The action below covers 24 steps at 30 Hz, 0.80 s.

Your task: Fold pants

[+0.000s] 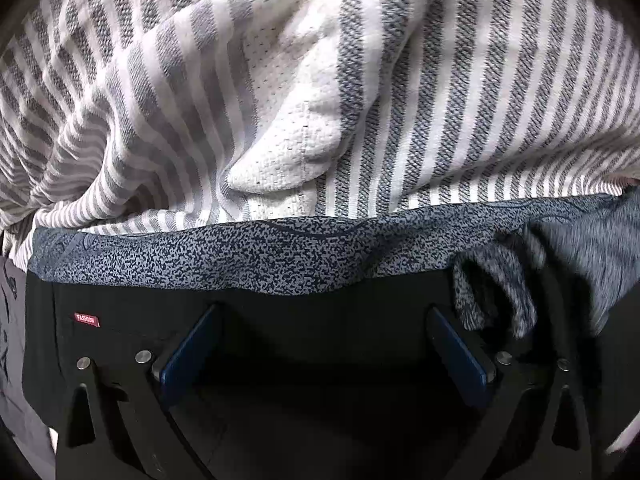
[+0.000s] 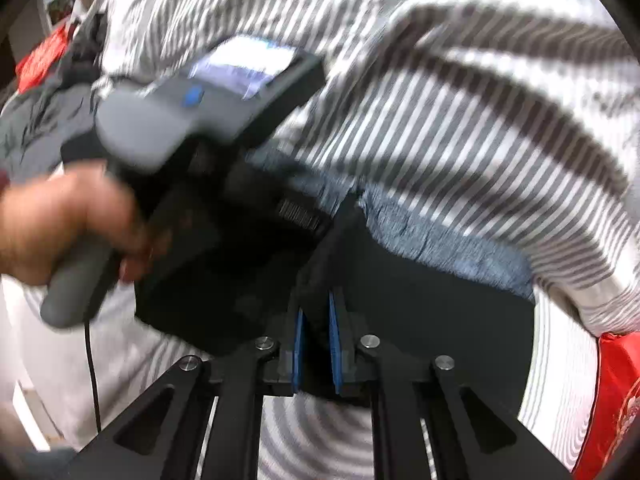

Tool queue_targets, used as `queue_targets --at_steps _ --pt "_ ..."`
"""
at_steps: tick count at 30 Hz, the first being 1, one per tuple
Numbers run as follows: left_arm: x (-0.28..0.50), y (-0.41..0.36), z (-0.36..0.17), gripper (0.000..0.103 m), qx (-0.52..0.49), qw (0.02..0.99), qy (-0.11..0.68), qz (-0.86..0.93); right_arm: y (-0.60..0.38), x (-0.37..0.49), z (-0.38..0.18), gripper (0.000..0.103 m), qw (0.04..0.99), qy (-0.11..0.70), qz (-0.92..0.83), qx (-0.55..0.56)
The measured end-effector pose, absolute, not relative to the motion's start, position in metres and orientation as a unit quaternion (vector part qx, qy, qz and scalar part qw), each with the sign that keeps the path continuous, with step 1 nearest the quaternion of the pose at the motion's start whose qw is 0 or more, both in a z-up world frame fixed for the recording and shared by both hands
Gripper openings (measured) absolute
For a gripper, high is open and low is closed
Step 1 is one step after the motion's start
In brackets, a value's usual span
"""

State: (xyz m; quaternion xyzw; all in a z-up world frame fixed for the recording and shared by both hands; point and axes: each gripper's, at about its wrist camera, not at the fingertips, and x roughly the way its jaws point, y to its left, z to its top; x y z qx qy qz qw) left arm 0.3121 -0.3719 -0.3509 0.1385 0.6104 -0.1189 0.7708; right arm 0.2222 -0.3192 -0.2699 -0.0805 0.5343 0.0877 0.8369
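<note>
The pants are black with a blue speckled waistband (image 1: 280, 256) and a small red label (image 1: 87, 319). They lie on a grey and white striped sheet (image 1: 480, 100). My left gripper (image 1: 324, 320) is open, its blue pads (image 1: 188, 352) wide apart just above the black cloth below the waistband. In the right wrist view my right gripper (image 2: 318, 320) is shut on a raised fold of the black pants (image 2: 440, 280). The left gripper's grey body (image 2: 160, 112) and the hand holding it (image 2: 68, 220) sit to the left of that fold.
The striped sheet (image 2: 480, 140) is rumpled, with a white textured patch (image 1: 292, 136) showing through. Red cloth lies at the right edge (image 2: 612, 392) and at the far left (image 2: 40, 60) of the right wrist view. Grey patterned fabric (image 2: 36, 120) lies at the left.
</note>
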Motion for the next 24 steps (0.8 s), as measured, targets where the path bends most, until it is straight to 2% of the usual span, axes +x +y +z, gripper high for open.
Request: queue_targets --at_steps 2,5,7,9,13,18,22,24 --pt "0.308 -0.373 -0.35 0.103 0.138 0.771 0.61 -0.117 -0.311 0.219 -0.286 0.015 0.824 0.551 0.094 -0.097" --pt "0.305 -0.36 -0.337 0.103 0.136 0.779 0.602 -0.112 -0.308 0.213 -0.281 0.023 0.83 0.539 0.092 -0.107" --pt "0.303 -0.353 -0.326 0.103 0.126 0.782 0.6 -0.114 -0.317 0.212 -0.272 0.055 0.831 0.542 0.101 -0.065" --pt "0.299 -0.347 -0.313 0.103 0.108 0.784 0.6 -0.12 -0.336 0.207 -0.26 0.063 0.838 0.538 0.088 -0.014" --pt "0.286 -0.357 -0.284 0.103 0.078 0.786 0.592 -0.16 -0.39 0.199 -0.244 0.063 0.835 0.545 0.034 0.067" --pt "0.264 -0.411 -0.264 0.103 0.069 0.778 0.581 -0.231 -0.475 0.2 -0.252 0.063 0.8 0.564 -0.047 0.202" --pt "0.254 -0.443 -0.273 0.103 0.061 0.767 0.587 -0.252 -0.525 0.204 -0.267 0.044 0.766 0.548 -0.075 0.326" --pt "0.255 -0.454 -0.29 0.103 0.071 0.76 0.599 -0.241 -0.537 0.204 -0.272 0.043 0.755 0.537 -0.074 0.369"
